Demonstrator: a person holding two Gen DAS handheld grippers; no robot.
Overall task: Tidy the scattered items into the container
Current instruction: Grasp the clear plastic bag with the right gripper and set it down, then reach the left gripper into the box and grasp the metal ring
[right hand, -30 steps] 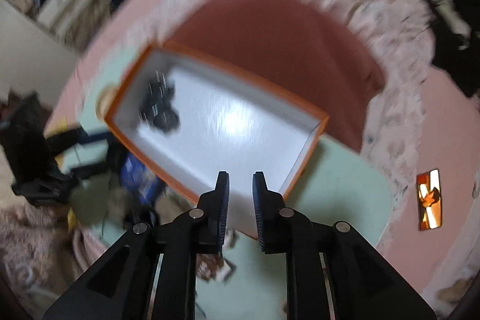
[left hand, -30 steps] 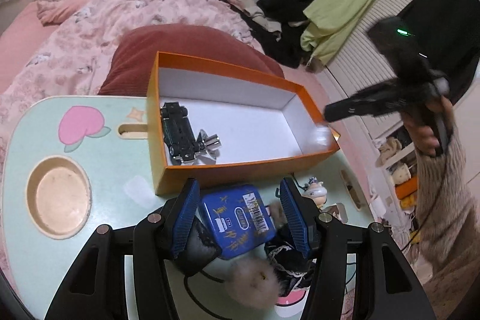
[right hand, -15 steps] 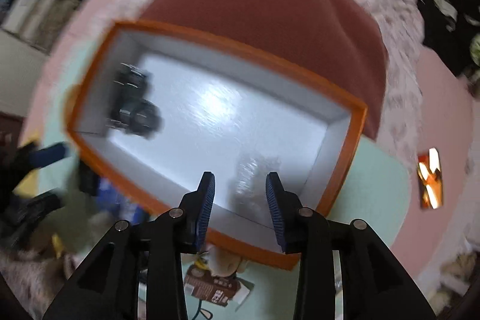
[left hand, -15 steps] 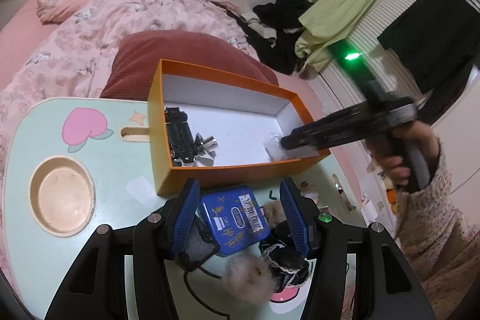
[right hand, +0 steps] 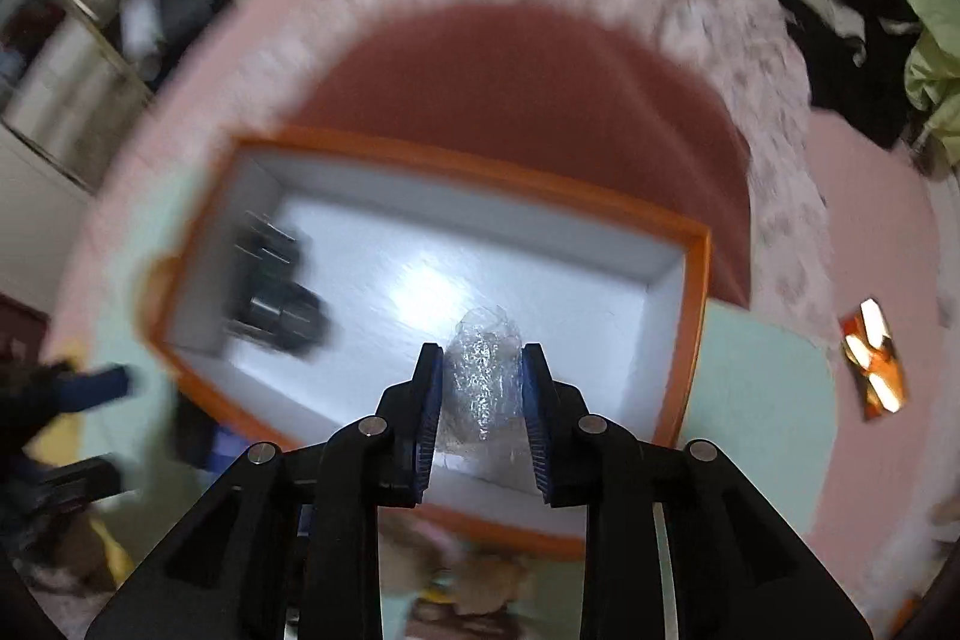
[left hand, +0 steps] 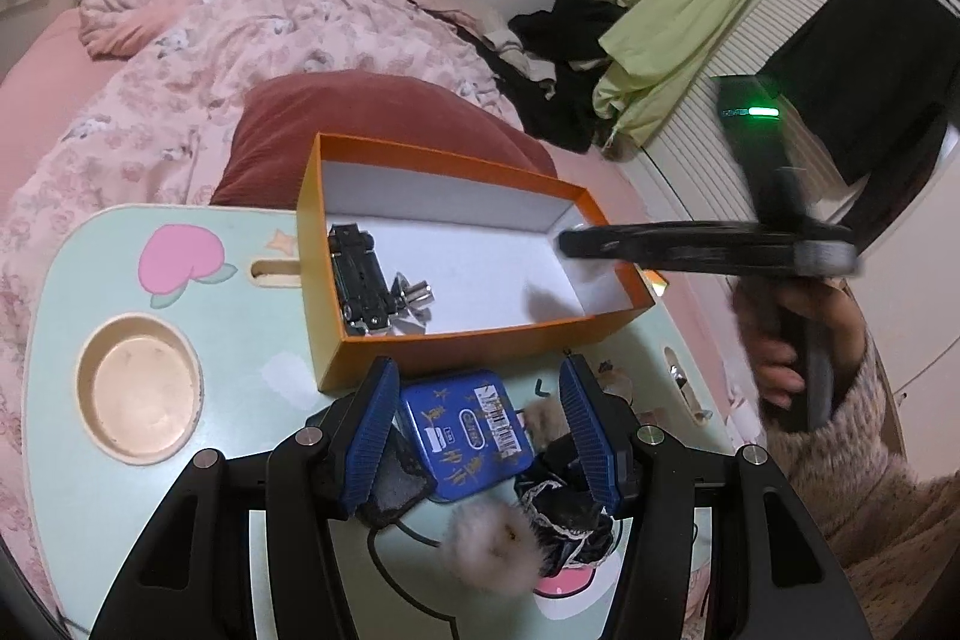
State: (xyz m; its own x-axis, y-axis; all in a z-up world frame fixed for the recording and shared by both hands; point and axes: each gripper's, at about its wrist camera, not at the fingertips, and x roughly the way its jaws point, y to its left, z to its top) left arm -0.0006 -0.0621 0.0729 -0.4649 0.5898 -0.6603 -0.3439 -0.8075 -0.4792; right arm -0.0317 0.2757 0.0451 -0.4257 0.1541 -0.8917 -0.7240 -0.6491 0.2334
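Crinkled clear plastic (right hand: 485,370) sits between your right tool's (right hand: 482,418) pads, jaws just closing, above the orange box (right hand: 699,280); your left tool (left hand: 480,436) straddles the blue tin (left hand: 465,439), part open.

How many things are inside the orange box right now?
3: a black toy car at the left end of the orange box, a small silver metal piece beside it, and a crumpled clear plastic wrap at the right end. Smaller bits may be hidden.

Wide open white floor through the middle of the orange box (left hand: 414,364). Blocked at nine o'clock by the black toy car (left hand: 360,274), at three by crumpled clear plastic (right hand: 483,370). Clutter crowding the box's six o'clock wall.
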